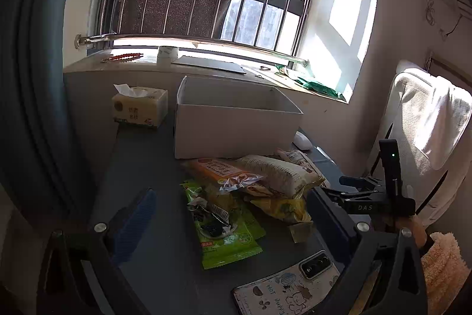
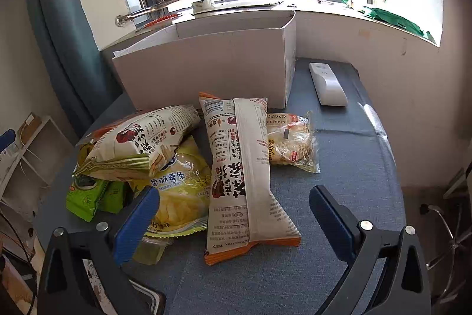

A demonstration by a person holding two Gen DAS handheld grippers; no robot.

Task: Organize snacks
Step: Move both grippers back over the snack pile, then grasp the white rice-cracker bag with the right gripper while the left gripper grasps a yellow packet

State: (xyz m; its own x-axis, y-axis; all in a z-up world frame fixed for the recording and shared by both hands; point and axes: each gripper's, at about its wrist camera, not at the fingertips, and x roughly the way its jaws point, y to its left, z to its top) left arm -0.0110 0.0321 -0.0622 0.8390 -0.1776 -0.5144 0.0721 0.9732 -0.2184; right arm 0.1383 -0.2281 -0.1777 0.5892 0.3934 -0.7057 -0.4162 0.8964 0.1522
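A heap of snack packets lies on the grey table in front of an open white cardboard box [image 1: 236,120] [image 2: 206,67]. The right wrist view shows a long beige-and-orange pack [image 2: 242,176] lying lengthwise, a beige chip bag [image 2: 138,143] over a yellow potato-stick bag [image 2: 180,194], green packets [image 2: 88,197] at left and a clear pastry pack [image 2: 290,142]. My right gripper [image 2: 234,220] is open and hovers over the long pack's near end. My left gripper [image 1: 231,211] is open above the green packets [image 1: 230,238]. The right gripper's body [image 1: 380,197] shows at right.
A tissue box [image 1: 138,108] stands left of the white box. A white remote [image 2: 327,84] lies to the box's right. A phone in a patterned case [image 1: 289,285] lies near the table's front edge. A window ledge with bars runs behind; a chair back [image 1: 427,132] stands right.
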